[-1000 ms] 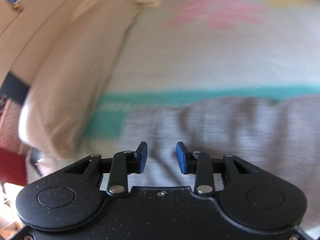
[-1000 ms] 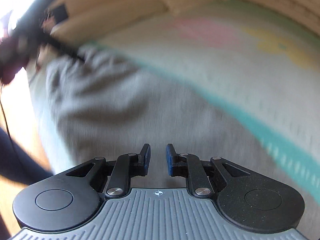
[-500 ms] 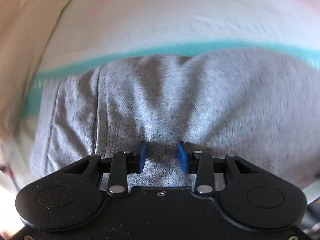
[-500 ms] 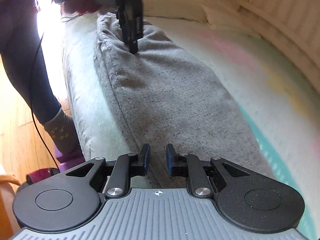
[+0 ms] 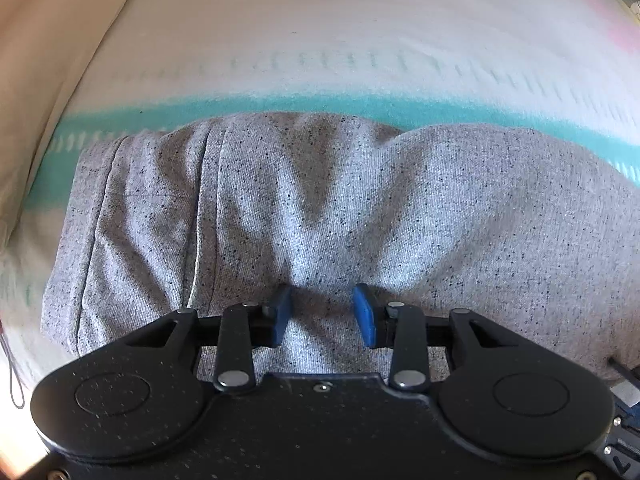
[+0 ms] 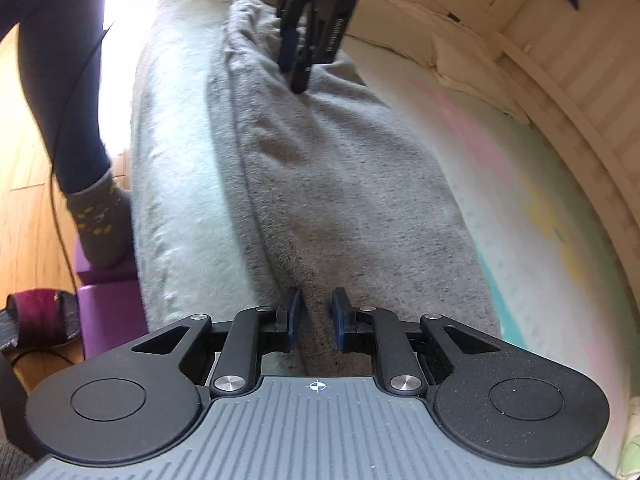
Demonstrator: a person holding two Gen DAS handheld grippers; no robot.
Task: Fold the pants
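Grey speckled pants (image 5: 320, 208) lie along the near edge of a bed, wrinkled. In the left wrist view my left gripper (image 5: 322, 312) is pressed down onto the fabric, its blue pads apart with cloth bunched between them. In the right wrist view the pants (image 6: 340, 184) stretch away lengthwise. My right gripper (image 6: 316, 316) is at their near end, jaws apart astride a raised fold of the cloth. The left gripper (image 6: 298, 60) shows at the far end, tips on the fabric.
The bedspread (image 5: 320, 48) is white with a teal stripe and pink and yellow shapes. A cream pillow (image 5: 52, 60) lies at the left. The bed's front edge (image 6: 168, 200) drops to a wooden floor. A leg in a grey sock (image 6: 96, 216) stands on a purple block.
Both grippers have dropped down onto the pants from above. The left one swung from the pillow side over the fabric. The right one settled at the near end.
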